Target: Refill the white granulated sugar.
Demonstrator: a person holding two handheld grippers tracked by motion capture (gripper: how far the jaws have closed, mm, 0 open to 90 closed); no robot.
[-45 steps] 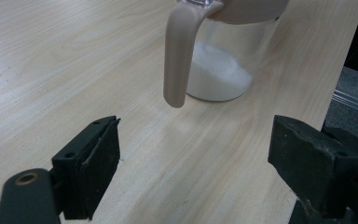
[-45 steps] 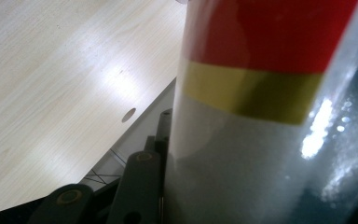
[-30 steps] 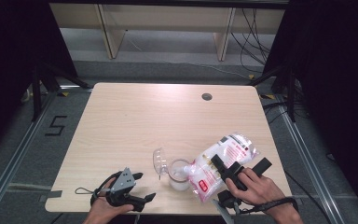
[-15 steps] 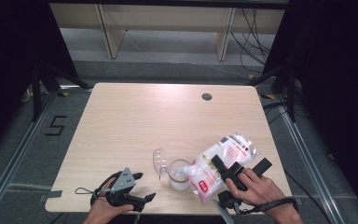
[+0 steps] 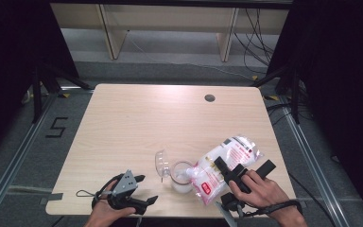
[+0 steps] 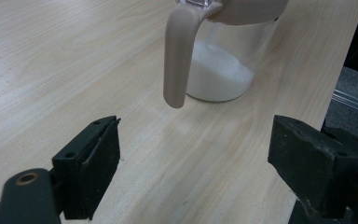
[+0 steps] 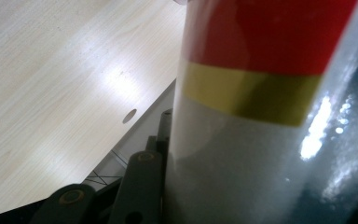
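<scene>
Partly hidden behind the right hand [image 5: 260, 189], the right gripper [image 5: 227, 171] shows in the lower right of the high view as black jaws pressed against a clear plastic bag of white granules [image 5: 224, 163] with red printing. Its jaws are clamped on that bag. In the right gripper view the bag [image 7: 261, 116] crowds the right two thirds of the frame, so close that only a red band, a yellow band and greyish film can be made out; its lettering is unreadable and one jaw alone shows at the bottom, left of centre.

The bag's long axis runs diagonally in the high view, from the upper right down to the lower left, with its lower end tipped over the rim of a clear jug [image 5: 182, 176]. That jug stands upright near the bottom centre of the table [image 5: 160, 118], with white granules heaped in its bottom. Its clear lid [image 5: 161, 162] stands hinged open at the upper left of the rim.

In the left gripper view the jug [image 6: 223, 60] is cut off by the top edge, so its rim is out of sight; its beige handle [image 6: 176, 56] hangs down toward the camera. The left gripper [image 5: 142, 189] sits at the lower left of the high view, near the table's front edge, jaws spread wide with nothing between them. It lies apart from the jug.
</scene>
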